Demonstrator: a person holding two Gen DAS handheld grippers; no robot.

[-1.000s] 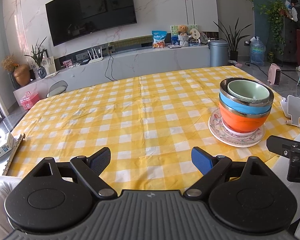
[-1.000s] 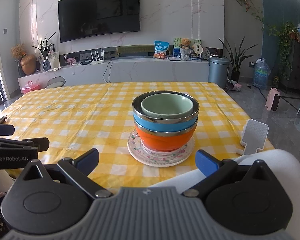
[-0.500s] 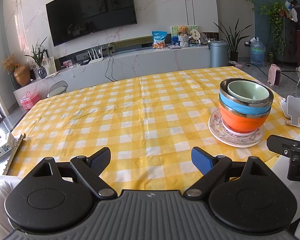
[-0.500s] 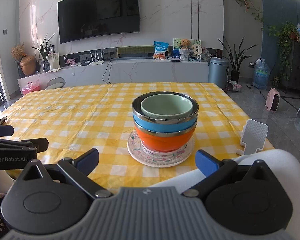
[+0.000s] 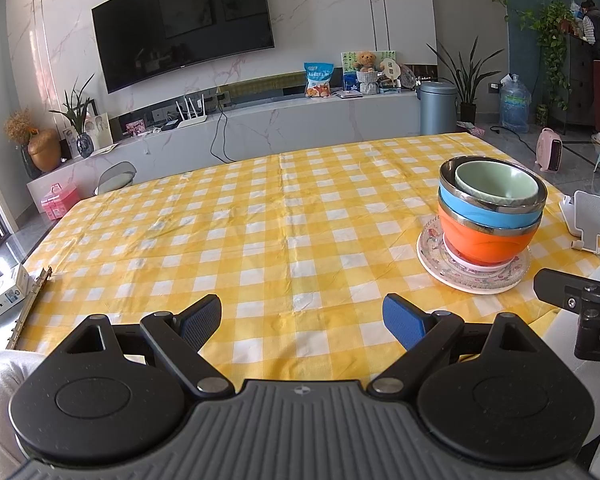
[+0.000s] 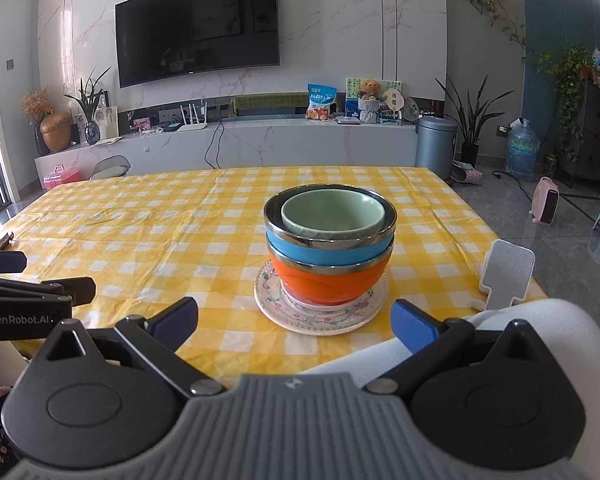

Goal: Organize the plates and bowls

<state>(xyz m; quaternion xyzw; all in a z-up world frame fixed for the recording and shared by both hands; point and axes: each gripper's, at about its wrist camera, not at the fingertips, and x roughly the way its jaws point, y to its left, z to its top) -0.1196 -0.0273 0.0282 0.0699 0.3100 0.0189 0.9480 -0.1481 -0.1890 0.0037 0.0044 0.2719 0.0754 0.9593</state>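
Sitting near the right front edge of the tabletop [image 6: 140,216] is one neat pile: a green bowl [image 6: 332,212] is nesting inside a blue bowl [image 6: 324,250], the blue bowl is nesting inside an orange bowl [image 6: 328,284], and the orange bowl is standing on a small pink plate [image 6: 300,305], which is lying on a larger flowered plate [image 6: 320,320]. Both metal-rimmed bowls are looking level, and the pile is looking straight, not leaning.

Both tongs are hanging back at the near edge, well apart from the pile. The right tongs [image 6: 294,322] are pointing straight at the pile with the jaws standing wide and holding nothing. The left tongs [image 5: 302,320] are also standing wide and holding nothing, and they are facing bare checked cloth, with the pile off to their right.

Judging from this, the stacking step is looking finished, or nearly so: every bowl and plate in view is already in the one pile, and nothing loose is waiting on the cloth. If a move is coming, it is probably carrying the whole pile. That is calling for a grip on the rim of the larger plate from both sides, low and level, because the bowls above are only resting and could slide.

A white phone stand [image 6: 508,276] is standing just to the right of the pile, so a hand coming from that side is needing care.
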